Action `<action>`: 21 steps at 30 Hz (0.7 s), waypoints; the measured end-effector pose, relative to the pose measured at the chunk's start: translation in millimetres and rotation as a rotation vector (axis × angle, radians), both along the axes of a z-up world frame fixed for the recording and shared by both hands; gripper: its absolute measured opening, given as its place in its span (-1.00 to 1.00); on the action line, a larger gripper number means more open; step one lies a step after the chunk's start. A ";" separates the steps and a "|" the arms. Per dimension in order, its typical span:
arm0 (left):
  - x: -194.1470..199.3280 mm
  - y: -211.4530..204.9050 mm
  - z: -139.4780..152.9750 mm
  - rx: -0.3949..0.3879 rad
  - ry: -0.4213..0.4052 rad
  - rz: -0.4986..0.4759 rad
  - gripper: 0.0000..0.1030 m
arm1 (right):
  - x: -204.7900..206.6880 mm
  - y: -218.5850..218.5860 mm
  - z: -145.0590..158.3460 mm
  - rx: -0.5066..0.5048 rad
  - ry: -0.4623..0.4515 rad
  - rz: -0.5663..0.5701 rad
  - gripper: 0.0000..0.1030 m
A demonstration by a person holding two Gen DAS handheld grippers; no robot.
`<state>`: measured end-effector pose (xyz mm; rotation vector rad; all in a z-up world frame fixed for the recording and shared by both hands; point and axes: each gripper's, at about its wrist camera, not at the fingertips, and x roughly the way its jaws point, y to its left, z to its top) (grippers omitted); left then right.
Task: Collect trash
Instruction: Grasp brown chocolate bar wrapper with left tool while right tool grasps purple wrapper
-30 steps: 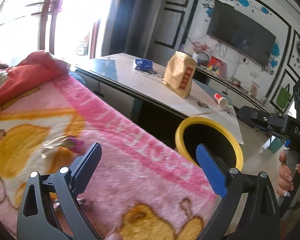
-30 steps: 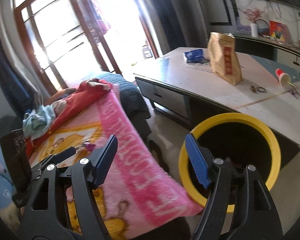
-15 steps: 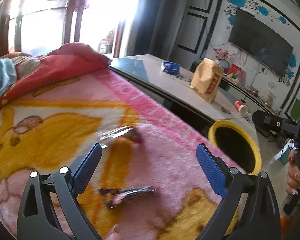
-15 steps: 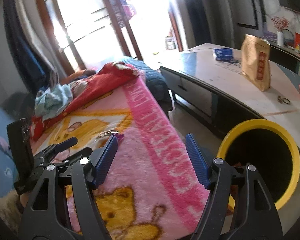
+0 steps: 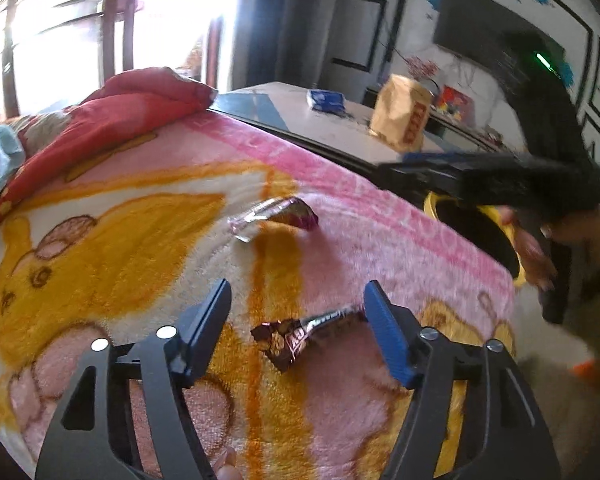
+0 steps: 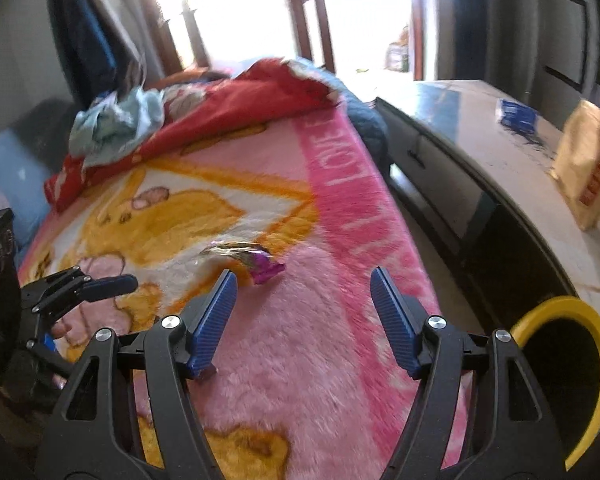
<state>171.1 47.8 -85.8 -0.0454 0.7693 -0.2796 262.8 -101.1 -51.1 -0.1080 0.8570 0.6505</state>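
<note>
Two wrappers lie on the pink and yellow blanket point(image 5: 140, 248). A dark brown wrapper point(image 5: 304, 334) lies between the open fingers of my left gripper point(image 5: 296, 300), just above the blanket. A silver and purple wrapper point(image 5: 274, 216) lies farther off; in the right wrist view the same wrapper point(image 6: 246, 258) sits just beyond the left fingertip of my open, empty right gripper point(image 6: 304, 288). A yellow-rimmed black bin point(image 6: 572, 376) stands on the floor at the blanket's right edge; it also shows in the left wrist view point(image 5: 488, 232), partly behind the right gripper's body.
A low table point(image 6: 480, 148) stands beyond the blanket's edge, with a brown paper bag point(image 6: 588, 172) and a blue pack point(image 6: 516, 114) on it. A red quilt point(image 6: 236, 112) and light blue cloth point(image 6: 116, 124) are heaped at the blanket's far end.
Both grippers swung left from the bin toward the blanket and came lower. The brown wrapper now lies between the left gripper's fingers. The right gripper has neared the purple wrapper.
</note>
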 end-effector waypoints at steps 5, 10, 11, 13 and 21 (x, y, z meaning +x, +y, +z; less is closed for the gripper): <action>1.9 -5.1 -8.5 0.022 0.012 -0.065 0.20 | 6.8 35.4 -12.0 -0.067 0.001 0.112 0.19; 10.0 -6.3 -15.0 0.032 0.041 -0.097 0.16 | 19.7 58.5 -29.5 -0.144 0.022 0.158 -0.11; 11.5 -6.0 -16.5 0.031 0.049 -0.100 0.12 | 23.0 61.3 -34.1 -0.156 0.033 0.162 -0.13; 15.3 -6.2 -19.2 0.021 0.065 -0.107 0.09 | 27.0 65.2 -40.5 -0.168 0.049 0.169 -0.18; 23.7 -17.9 -30.0 0.036 0.119 -0.144 -0.17 | 25.7 64.1 -50.4 -0.126 0.088 0.179 -0.59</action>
